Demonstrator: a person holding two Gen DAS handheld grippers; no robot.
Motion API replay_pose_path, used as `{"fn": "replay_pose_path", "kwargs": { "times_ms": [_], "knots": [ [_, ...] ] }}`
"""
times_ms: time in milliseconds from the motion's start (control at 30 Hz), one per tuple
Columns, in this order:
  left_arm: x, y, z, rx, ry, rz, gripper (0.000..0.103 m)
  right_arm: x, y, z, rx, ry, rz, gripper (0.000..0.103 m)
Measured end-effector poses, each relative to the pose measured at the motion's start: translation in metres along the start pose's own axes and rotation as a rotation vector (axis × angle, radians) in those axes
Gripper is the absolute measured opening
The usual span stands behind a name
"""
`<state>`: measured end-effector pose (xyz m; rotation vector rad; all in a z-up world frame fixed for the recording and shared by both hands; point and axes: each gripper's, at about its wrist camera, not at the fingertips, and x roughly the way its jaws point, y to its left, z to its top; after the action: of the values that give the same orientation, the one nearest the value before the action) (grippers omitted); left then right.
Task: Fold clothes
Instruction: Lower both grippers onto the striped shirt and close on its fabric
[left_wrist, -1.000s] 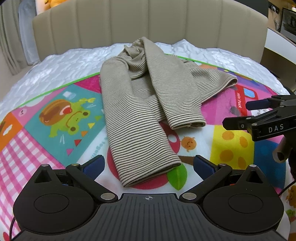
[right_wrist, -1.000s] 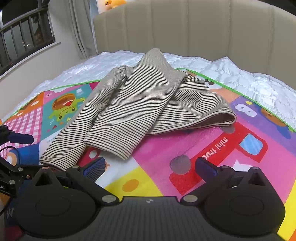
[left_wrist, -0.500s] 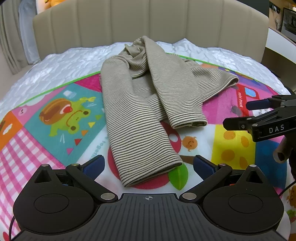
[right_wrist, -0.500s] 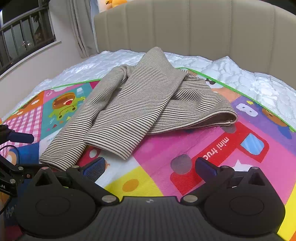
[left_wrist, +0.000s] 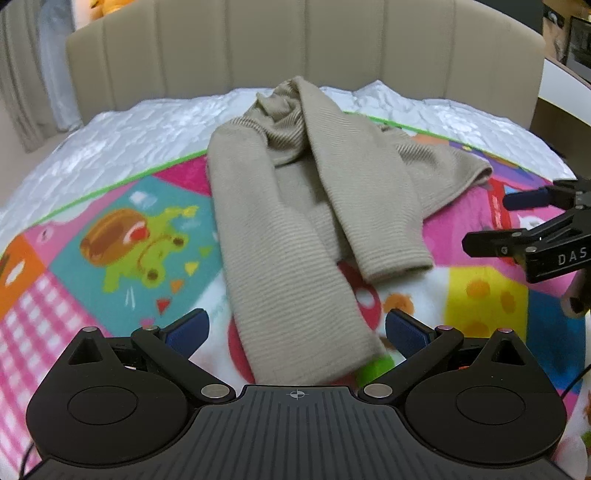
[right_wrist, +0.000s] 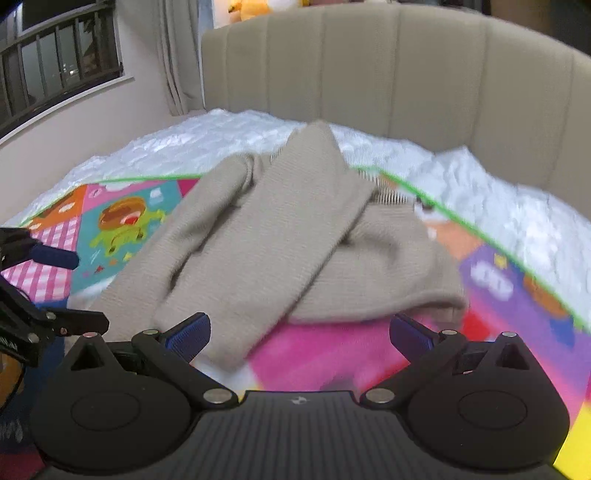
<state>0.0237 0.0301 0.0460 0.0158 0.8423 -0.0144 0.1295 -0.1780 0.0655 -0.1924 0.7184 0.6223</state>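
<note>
A beige striped long-sleeved top (left_wrist: 295, 206) lies rumpled on a colourful cartoon play mat (left_wrist: 122, 243) spread over the bed. Both sleeves run toward me. My left gripper (left_wrist: 295, 330) is open, its blue pads either side of the near sleeve's cuff, not touching it. My right gripper (right_wrist: 299, 332) is open over the other sleeve's end and the folded hem (right_wrist: 369, 295). The right gripper also shows at the right edge of the left wrist view (left_wrist: 532, 236). The left gripper also shows at the left edge of the right wrist view (right_wrist: 40, 291).
A white quilted bedspread (left_wrist: 122, 147) lies under the mat. A beige padded headboard (left_wrist: 295, 48) stands behind. A curtain and a window with railings (right_wrist: 55, 74) are at the left. Plush toys (right_wrist: 258, 7) sit above the headboard.
Both grippers have moved forward toward the top. The sleeve cuffs now lie closer to the open pads. Both views are blurred by the motion.
</note>
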Motion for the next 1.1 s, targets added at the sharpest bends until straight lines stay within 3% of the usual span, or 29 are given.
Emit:
{"fn": "replay_pose_path", "kwargs": {
  "times_ms": [133,367,433,533,767,867,967,1100],
  "knots": [
    [0.014,0.024,0.037,0.001,-0.061,-0.105,0.103,0.025,-0.014,0.034,0.021,-0.003,0.003,0.103],
    [0.066,0.054,0.086,0.008,0.009,-0.027,0.103,0.083,-0.034,0.086,0.07,0.059,-0.003,0.103],
    [0.081,0.061,0.093,0.0,0.06,-0.048,0.103,0.102,-0.036,0.099,0.045,0.099,-0.027,0.103],
    [0.089,0.071,0.099,-0.063,0.043,-0.095,0.103,0.128,-0.046,0.111,0.052,0.121,-0.082,0.103],
    [0.099,0.083,0.1,-0.073,0.076,-0.193,0.103,0.169,-0.088,0.081,0.368,0.19,-0.047,0.103],
    [0.1,0.087,0.097,-0.068,0.091,-0.216,0.103,0.168,-0.085,0.075,0.37,0.168,-0.048,0.103],
    [0.111,0.09,0.095,-0.036,0.127,-0.181,0.103,0.172,-0.084,0.079,0.36,0.204,-0.054,0.103],
    [0.125,0.098,0.09,-0.099,0.221,-0.202,0.1,0.164,-0.087,0.08,0.385,0.181,-0.04,0.103]
  ]
}}
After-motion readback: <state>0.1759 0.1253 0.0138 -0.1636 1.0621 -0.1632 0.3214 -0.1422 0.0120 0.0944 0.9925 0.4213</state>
